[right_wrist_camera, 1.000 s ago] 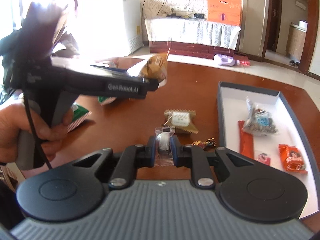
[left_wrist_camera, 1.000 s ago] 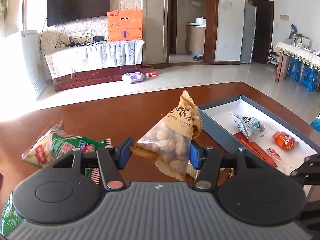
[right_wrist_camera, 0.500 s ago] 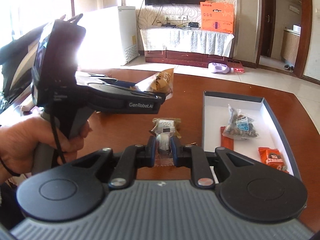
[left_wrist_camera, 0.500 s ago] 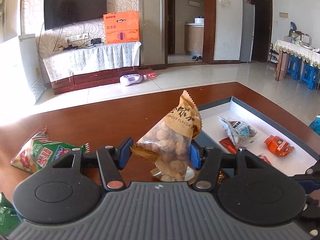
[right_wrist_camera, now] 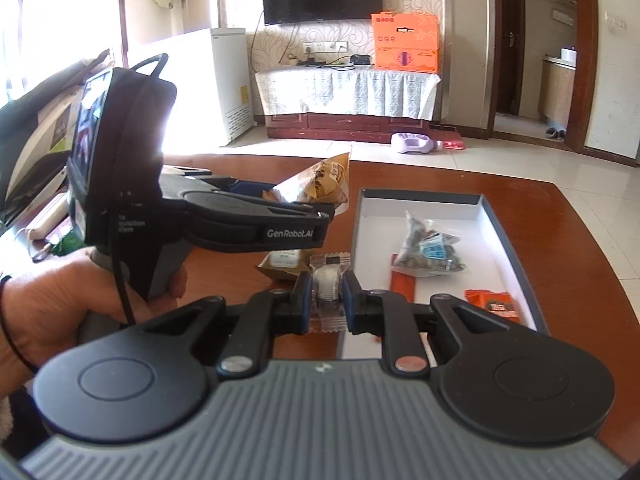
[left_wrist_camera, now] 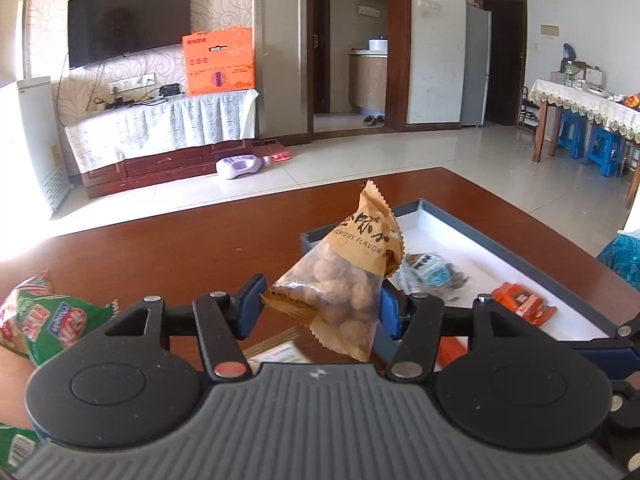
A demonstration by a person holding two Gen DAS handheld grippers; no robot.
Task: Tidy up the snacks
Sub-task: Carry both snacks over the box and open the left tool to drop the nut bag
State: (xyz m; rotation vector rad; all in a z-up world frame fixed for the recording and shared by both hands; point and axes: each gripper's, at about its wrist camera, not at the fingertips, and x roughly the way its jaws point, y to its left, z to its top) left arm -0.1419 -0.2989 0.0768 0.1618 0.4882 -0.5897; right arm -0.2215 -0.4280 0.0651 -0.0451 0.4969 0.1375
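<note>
My left gripper (left_wrist_camera: 318, 306) is shut on a tan bag of round nut snacks (left_wrist_camera: 344, 280) and holds it above the brown table, just left of the grey-rimmed white tray (left_wrist_camera: 500, 238). The bag also shows in the right wrist view (right_wrist_camera: 320, 182). My right gripper (right_wrist_camera: 326, 296) is shut on a small clear-wrapped candy (right_wrist_camera: 327, 286), held near the tray's (right_wrist_camera: 420, 196) left front edge. The tray holds a clear dark snack bag (right_wrist_camera: 428, 246), a red strip packet (right_wrist_camera: 402, 284) and an orange packet (right_wrist_camera: 494, 304).
A tan-wrapped snack (right_wrist_camera: 282, 264) lies on the table under the left gripper. A green snack bag (left_wrist_camera: 44, 316) lies at the table's left. A TV stand and an orange box stand across the room.
Both grippers have moved right toward the tray with their snacks still held. The green bag has slid toward the left edge of the left wrist view.
</note>
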